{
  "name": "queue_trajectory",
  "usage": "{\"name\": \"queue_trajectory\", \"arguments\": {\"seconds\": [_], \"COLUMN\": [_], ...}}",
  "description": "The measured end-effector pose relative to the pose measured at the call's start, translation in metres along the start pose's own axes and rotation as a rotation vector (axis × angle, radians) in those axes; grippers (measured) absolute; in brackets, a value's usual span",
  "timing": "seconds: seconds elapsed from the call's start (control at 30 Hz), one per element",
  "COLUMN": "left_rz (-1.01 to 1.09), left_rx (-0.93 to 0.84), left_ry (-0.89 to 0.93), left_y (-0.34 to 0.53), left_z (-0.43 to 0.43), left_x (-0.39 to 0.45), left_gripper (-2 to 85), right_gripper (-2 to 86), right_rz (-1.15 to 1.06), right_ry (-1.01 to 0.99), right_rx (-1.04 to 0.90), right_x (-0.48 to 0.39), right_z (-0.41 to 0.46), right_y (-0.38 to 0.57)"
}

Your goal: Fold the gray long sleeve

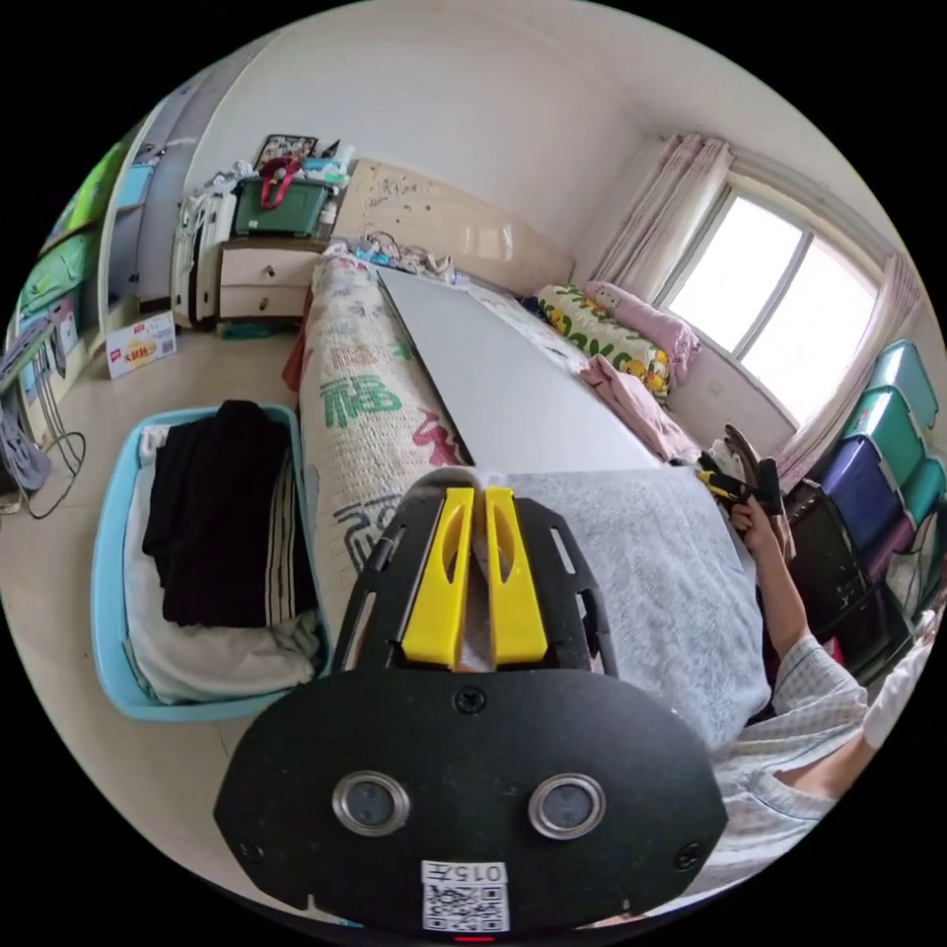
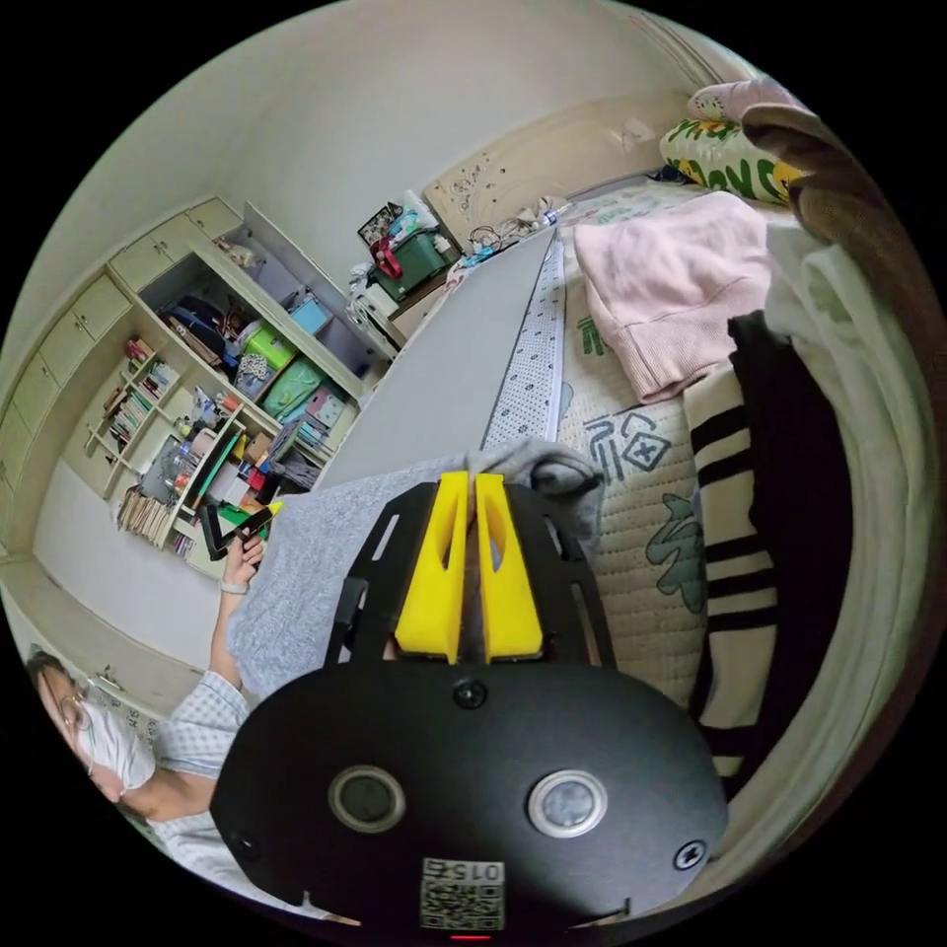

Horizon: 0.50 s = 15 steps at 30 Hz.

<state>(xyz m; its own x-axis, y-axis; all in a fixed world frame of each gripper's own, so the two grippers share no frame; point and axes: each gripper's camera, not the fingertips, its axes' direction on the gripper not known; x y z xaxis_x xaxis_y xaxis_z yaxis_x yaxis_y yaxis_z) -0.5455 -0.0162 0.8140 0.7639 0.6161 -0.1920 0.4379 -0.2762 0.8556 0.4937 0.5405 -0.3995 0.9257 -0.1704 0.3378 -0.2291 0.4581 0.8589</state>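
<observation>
Left gripper (image 1: 474, 493): yellow jaws nearly together, pinching a corner of the gray long sleeve (image 1: 641, 582) at the near end of the white board (image 1: 493, 375); right gripper (image 2: 472, 483): jaws just as narrow, clamped on a bunched edge of the same garment (image 2: 326, 552) beside that board (image 2: 454, 365). Garment stretched flat between both grippers across the board's near end, with a hand (image 1: 758, 518) raised at the far corner, forearm upright, sleeve checked. Beside the bed below the board, a light blue basket (image 1: 109, 602) holding black clothing (image 1: 212, 513) over white and striped pieces.
</observation>
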Motion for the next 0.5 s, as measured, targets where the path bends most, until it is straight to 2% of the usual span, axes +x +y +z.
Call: {"name": "queue_trajectory", "arguments": {"seconds": [0.3, 0.4, 0.5], "left_rz": [0.023, 0.062, 0.089], "left_rx": [0.134, 0.105, -0.020], "left_ry": [-0.007, -0.060, -0.084], "left_y": [-0.046, -0.062, -0.052], "left_z": [0.024, 0.058, 0.113], "left_x": [0.016, 0.018, 0.000], "left_gripper": [1.0, 1.1, 1.6], "right_gripper": [-0.3, 0.9, 4.6], "right_rz": [-0.026, -0.025, 0.004], "right_ry": [0.186, 0.272, 0.383], "right_rx": [0.127, 0.108, 0.008], "right_x": [-0.035, -0.037, -0.027], "right_z": [0.021, 0.051, 0.091], "right_y": [-0.045, -0.053, -0.033]}}
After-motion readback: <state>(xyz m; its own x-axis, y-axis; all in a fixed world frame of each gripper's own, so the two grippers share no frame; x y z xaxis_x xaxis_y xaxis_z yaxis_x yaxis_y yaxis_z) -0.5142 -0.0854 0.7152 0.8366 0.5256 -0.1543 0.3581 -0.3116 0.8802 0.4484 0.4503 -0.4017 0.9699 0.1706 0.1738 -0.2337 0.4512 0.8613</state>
